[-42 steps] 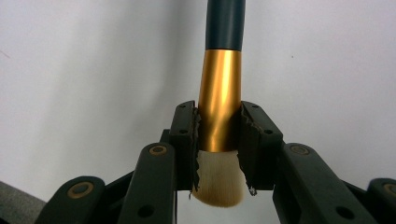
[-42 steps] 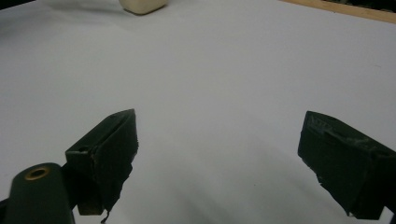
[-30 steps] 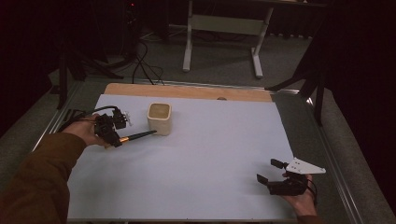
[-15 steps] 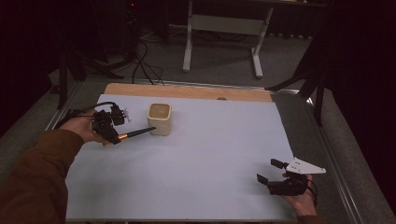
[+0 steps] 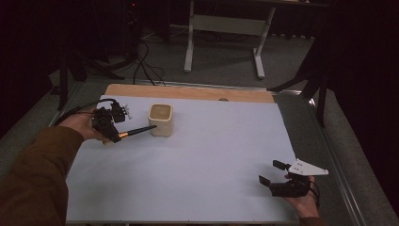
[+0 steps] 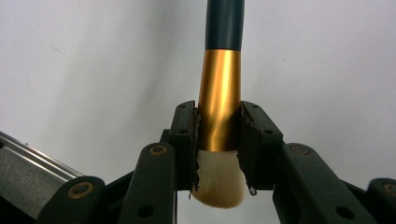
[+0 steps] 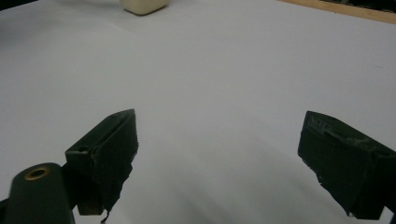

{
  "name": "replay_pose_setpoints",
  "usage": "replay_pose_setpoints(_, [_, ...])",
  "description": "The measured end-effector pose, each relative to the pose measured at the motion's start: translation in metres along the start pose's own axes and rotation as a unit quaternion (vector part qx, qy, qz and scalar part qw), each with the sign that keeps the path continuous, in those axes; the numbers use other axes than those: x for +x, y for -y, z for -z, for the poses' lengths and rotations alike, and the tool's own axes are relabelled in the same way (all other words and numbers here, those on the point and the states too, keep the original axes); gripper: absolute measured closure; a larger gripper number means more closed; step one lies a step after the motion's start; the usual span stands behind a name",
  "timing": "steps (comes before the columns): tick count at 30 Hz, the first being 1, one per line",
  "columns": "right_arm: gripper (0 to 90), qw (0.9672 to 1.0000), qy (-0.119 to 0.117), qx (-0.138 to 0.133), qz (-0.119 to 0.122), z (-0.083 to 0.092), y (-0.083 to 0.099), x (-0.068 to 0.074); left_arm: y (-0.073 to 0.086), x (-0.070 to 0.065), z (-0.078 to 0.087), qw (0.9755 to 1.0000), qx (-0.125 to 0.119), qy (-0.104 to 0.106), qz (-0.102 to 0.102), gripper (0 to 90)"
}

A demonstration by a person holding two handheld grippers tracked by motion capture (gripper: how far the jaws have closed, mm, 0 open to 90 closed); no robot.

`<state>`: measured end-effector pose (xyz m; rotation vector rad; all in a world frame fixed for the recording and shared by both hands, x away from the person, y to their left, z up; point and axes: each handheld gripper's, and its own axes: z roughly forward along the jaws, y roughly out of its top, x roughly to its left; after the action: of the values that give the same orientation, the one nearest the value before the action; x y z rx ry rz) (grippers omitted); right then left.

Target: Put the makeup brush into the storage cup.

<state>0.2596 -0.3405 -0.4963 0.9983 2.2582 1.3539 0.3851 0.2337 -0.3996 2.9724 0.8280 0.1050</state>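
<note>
A pale sheet (image 5: 207,165) covers the table (image 5: 188,92), whose wooden far edge shows beyond it. Around the table the room is dark; behind it lie a grey floor, loose cables (image 5: 141,66) and the white legs of a stand (image 5: 226,28).

The left claw (image 5: 109,127), held at the left side of the table, is clamped on a brush (image 5: 136,131). In the left gripper view the two pads grip the brush (image 6: 219,107) by its gold ferrule, just above the bristles, and the bristle tuft sits low between the jaws. The right claw (image 5: 275,173) rests in the person's hand near the front right corner, well apart from the brush, its jaws spread wide with nothing between them; the right gripper view shows bare sheet in the gap.

The brush has a dark handle, a shiny gold ferrule and a short cream tuft. It lies nearly level, its handle end pointing towards a cream cup (image 5: 160,120) and close to the cup's near side; whether they touch cannot be told.
</note>
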Motion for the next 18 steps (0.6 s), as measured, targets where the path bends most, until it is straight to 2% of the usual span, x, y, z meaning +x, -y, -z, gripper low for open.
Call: replay_pose_setpoints(18, [11.6, 1.0000, 0.000, 0.000, -0.003, 0.001, 0.000, 0.000, -0.004, 0.006, 0.013, 0.9999, 0.000, -0.009, 0.009, 69.1])
